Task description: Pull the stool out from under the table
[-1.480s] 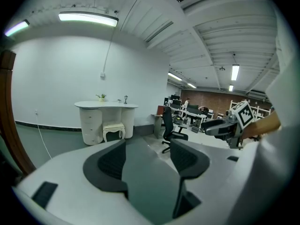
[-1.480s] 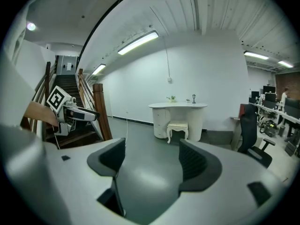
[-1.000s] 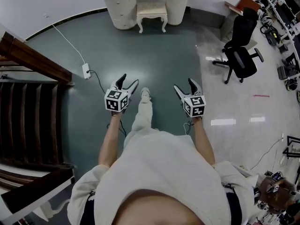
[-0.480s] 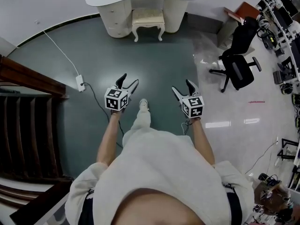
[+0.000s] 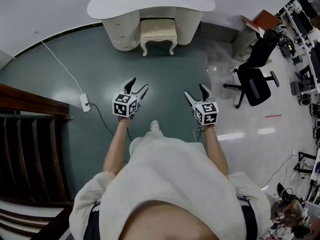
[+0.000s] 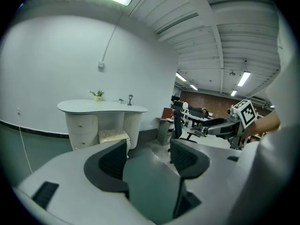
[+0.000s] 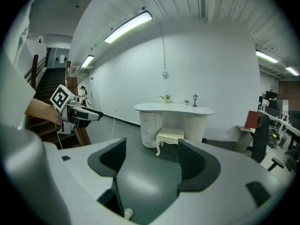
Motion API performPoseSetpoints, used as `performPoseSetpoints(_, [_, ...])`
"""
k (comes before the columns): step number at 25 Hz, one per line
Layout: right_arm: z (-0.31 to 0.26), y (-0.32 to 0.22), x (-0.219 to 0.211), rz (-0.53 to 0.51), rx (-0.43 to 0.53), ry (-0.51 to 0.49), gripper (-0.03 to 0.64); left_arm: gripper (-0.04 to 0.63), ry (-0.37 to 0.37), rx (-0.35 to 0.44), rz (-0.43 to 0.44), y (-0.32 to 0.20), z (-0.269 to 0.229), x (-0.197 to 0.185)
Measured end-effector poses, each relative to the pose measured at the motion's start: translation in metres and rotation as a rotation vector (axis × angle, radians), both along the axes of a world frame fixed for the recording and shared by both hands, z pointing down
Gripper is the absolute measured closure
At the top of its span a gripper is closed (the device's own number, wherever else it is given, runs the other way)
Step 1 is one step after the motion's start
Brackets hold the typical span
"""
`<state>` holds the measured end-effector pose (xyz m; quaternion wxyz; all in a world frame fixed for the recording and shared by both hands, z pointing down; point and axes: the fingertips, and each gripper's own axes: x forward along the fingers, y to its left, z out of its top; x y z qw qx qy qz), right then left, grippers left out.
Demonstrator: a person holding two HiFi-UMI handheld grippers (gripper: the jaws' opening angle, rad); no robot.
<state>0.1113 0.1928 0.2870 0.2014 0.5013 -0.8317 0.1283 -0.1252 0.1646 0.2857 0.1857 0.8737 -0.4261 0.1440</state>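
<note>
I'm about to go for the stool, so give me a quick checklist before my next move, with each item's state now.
1. Left gripper jaws apart, nothing between them: ok.
2. Right gripper jaws apart, empty: ok.
3. Stool tucked under the table, front legs showing: ok.
4. Stool within reach: not ok, open floor lies between.
5. Path ahead: ok; power strip lies left, office chair right.
6. Stool's back legs free to slide: cannot tell.

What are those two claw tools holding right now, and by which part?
Nothing is held. The left gripper and the right gripper both have their jaws apart and empty above the floor; the stool stands ahead under the table, untouched.
</note>
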Motion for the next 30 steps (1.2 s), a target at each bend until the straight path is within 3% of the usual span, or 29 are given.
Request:
performPoseSetpoints(8, [0.000,-0.087,0.000,0.038,0.002,-0.016,0.302,0.321,-0.011,-0.001,0.022,-0.092,-0.001,-0.006])
performPoseSetpoints(21, [0.028,-0.156,0.006,0.053,-0.038,-0.017,0.301,0.321,-0.035,-0.036,0.018,-0.160,0.022,-0.007])
performPoseSetpoints(30, [0.048,-0.255,0.026,0.020,-0.074,-0.022,0.295,0.321,-0.053,-0.093,-0.005,-0.244,0.044,0.013])
